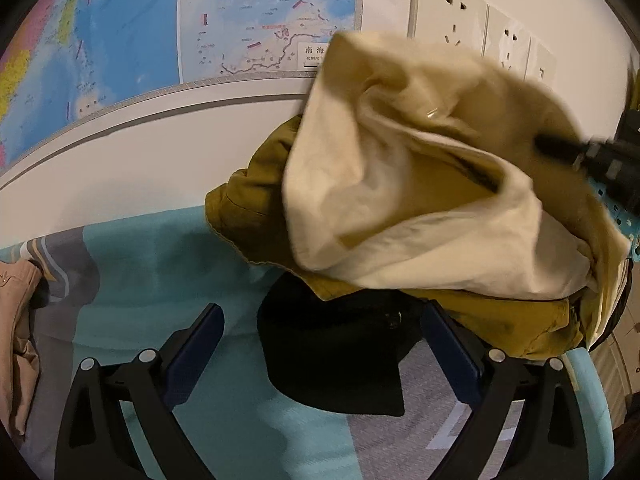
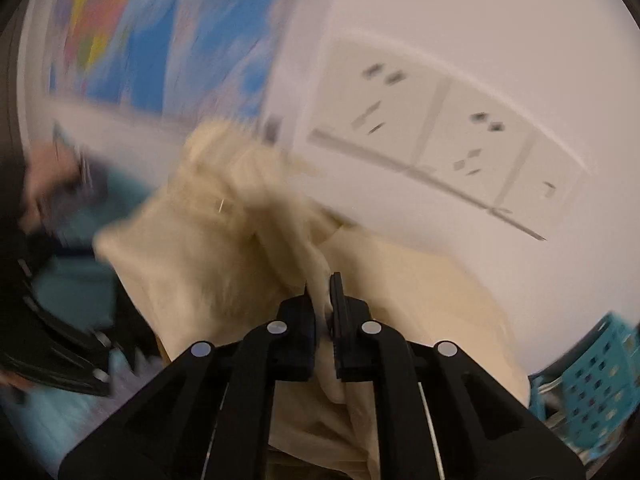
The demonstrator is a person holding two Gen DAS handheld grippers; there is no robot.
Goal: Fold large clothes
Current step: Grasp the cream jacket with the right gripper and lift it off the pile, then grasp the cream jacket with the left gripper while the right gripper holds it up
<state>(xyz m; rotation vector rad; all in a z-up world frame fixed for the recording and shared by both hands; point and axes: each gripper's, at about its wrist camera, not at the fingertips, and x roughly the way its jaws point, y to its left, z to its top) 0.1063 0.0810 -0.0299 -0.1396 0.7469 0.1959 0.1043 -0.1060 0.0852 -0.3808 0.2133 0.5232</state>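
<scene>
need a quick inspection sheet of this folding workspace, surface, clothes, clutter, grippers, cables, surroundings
surface: teal and grey bed sheet, mostly covered at the right by a heap of clothes
job's things: cream garment lifted off the heap, bunched; mustard garment under it; black garment lowest, in front
clutter: pink-beige garment at the sheet's left edge; teal perforated basket at the right
grippers: left gripper open, holding nothing, over the black garment; right gripper shut on the cream garment, its view blurred
cables: nothing seen
surroundings: wall map and a row of wall sockets on a white wall
</scene>
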